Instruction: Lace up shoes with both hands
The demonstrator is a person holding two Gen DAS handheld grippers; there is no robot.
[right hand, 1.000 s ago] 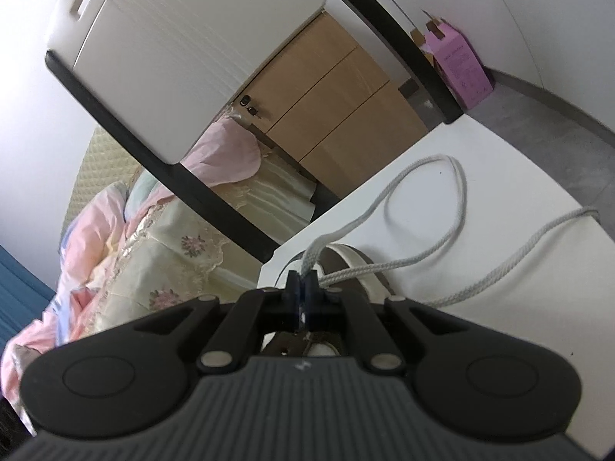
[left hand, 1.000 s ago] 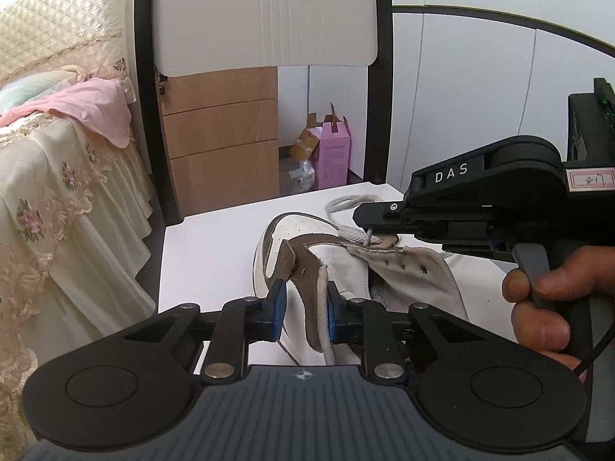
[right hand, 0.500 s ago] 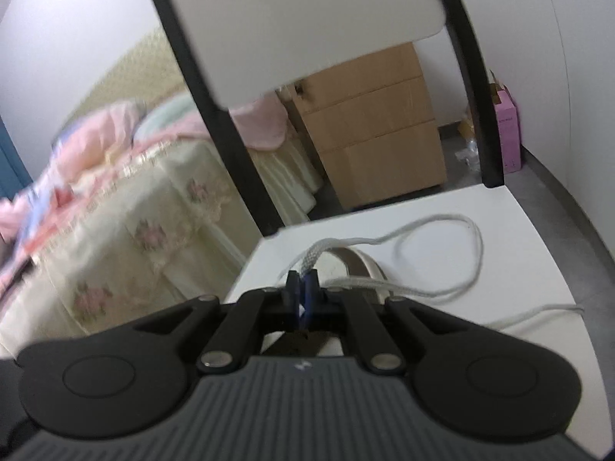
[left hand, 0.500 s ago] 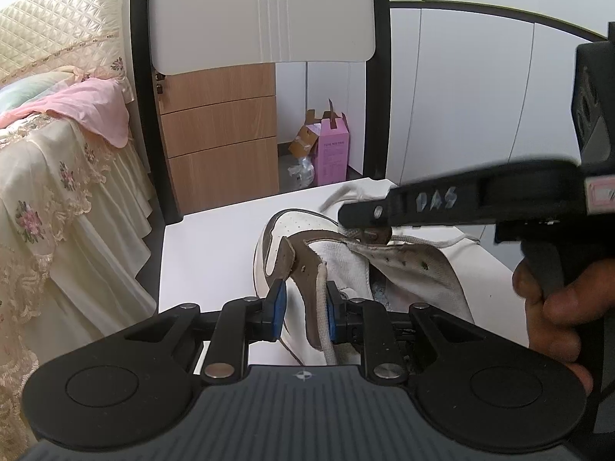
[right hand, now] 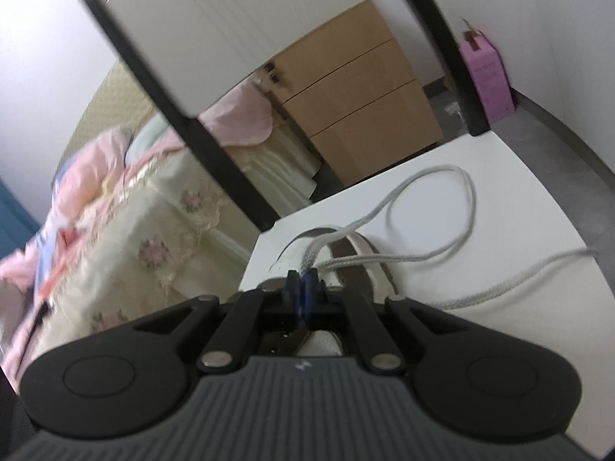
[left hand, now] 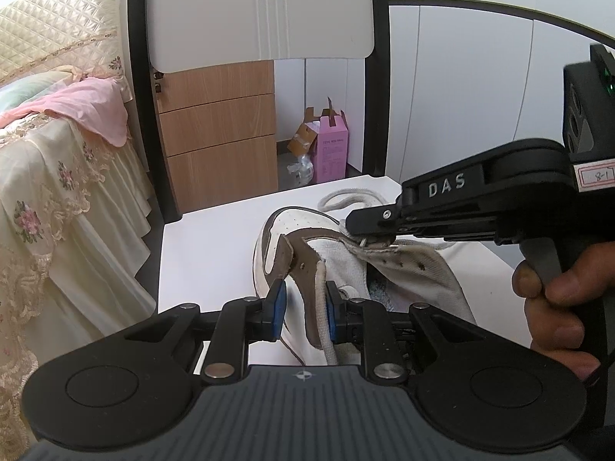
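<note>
Shoe (left hand: pixel 307 246) sits on the white table (left hand: pixel 207 246), toe pointing away from me toward the chair back (left hand: pixel 261 15), collar nearest the left camera. My left gripper (left hand: pixel 301 305) is clamped on the brown eyelet flap at the shoe's side; the blue pads pinch the flap with a run of lace against the right pad, so that side is pinned. My right gripper (right hand: pixel 303 288) has its tongs pressed together on the grey lace (right hand: pixel 423 257) close to its end, right over the opposite eyelet row; from the left view its tip sits at the frayed flap edge, though I cannot tell whether the lace end is in a hole. The loose lace loops out across the table beyond the toe. Handling read: shoe is light and will skid on the smooth top unless held, the canvas flap is floppy and folds under pressure, the woven lace is limp and only pushes when gripped close to the tip. I judge the best holds are the ones in place: flap beside the eyelets, lace just behind its end.
</note>
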